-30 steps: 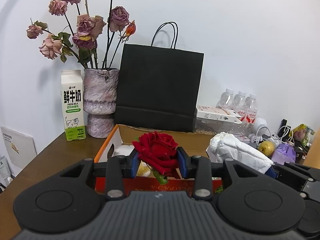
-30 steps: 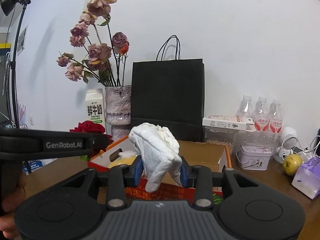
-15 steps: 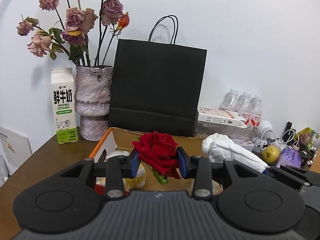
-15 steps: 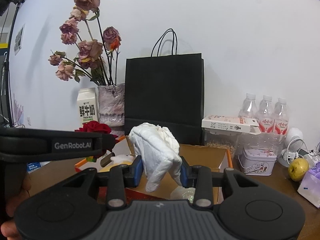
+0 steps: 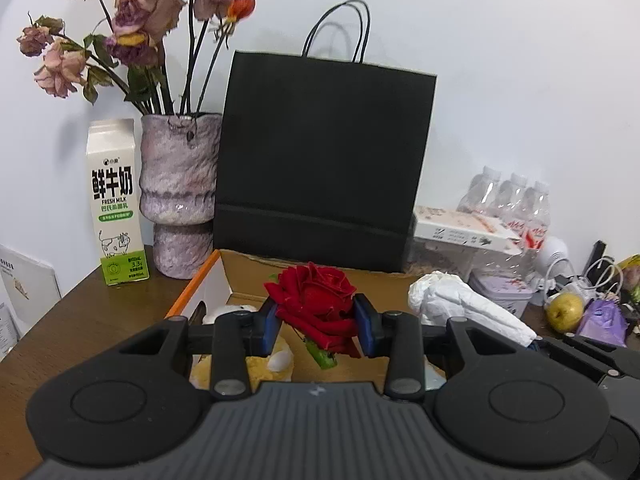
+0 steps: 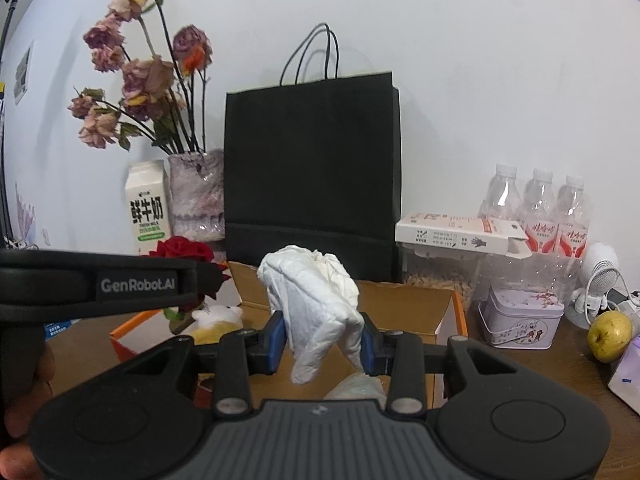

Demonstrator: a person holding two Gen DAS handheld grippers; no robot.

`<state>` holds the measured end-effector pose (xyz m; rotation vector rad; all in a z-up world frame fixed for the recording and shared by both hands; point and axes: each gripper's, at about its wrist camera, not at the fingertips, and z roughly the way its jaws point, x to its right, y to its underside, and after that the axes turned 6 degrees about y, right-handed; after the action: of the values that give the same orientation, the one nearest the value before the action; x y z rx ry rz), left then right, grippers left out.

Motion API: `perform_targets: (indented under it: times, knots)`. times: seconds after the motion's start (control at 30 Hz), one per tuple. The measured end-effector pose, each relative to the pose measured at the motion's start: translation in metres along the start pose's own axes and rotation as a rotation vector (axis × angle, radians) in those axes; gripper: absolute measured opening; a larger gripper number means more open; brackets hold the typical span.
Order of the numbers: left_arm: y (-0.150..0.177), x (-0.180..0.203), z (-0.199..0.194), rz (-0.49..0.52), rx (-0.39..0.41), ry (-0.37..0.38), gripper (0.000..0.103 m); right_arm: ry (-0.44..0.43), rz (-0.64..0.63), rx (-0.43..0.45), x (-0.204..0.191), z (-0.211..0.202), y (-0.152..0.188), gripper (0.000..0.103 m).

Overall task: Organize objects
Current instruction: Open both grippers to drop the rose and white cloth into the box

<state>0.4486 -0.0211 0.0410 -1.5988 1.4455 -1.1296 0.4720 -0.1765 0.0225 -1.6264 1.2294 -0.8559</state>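
Only the right wrist view shows the left gripper (image 6: 192,280) from outside, at centre left, half hiding the red rose (image 6: 182,250) it clamps. In the left wrist view the rose (image 5: 316,300) sits between the blue pads above the open cardboard box (image 5: 248,276). The right gripper (image 6: 322,338) pinches a crumpled white tissue (image 6: 316,304) at frame centre over the box, whose contents are mostly hidden.
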Motion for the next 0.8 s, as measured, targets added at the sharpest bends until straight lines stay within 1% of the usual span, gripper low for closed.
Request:
perform_targets:
  times: [0.2, 0.6, 0.63, 0.67, 0.7, 0.73, 0.77, 0.8]
  knots:
    - [0.002, -0.002, 0.019, -0.008, -0.035, -0.016, 0.039, 0.012, -0.001, -0.032, 0.003, 0.019, 0.005, 0.035]
    - [0.012, -0.013, 0.044, -0.003, -0.065, -0.017, 0.039, 0.043, 0.017, -0.072, 0.012, 0.039, 0.019, 0.039]
    - [0.012, -0.013, 0.046, -0.005, -0.067, -0.012, 0.039, 0.046, 0.020, -0.077, 0.013, 0.041, 0.020, 0.041]
    - [0.013, -0.013, 0.047, -0.004, -0.070, -0.015, 0.041, 0.049, 0.020, -0.080, 0.014, 0.042, 0.021, 0.047]
    - [0.013, -0.013, 0.047, -0.002, -0.073, -0.022, 0.049, 0.052, 0.017, -0.087, 0.014, 0.043, 0.021, 0.053]
    - [0.013, -0.013, 0.048, 0.001, -0.074, -0.020, 0.053, 0.058, 0.015, -0.095, 0.015, 0.045, 0.022, 0.064]
    - [0.013, -0.013, 0.047, 0.004, -0.073, -0.018, 0.062, 0.060, 0.016, -0.098, 0.015, 0.046, 0.023, 0.074]
    - [0.014, -0.013, 0.047, 0.006, -0.070, -0.021, 0.074, 0.062, 0.016, -0.100, 0.015, 0.046, 0.024, 0.077]
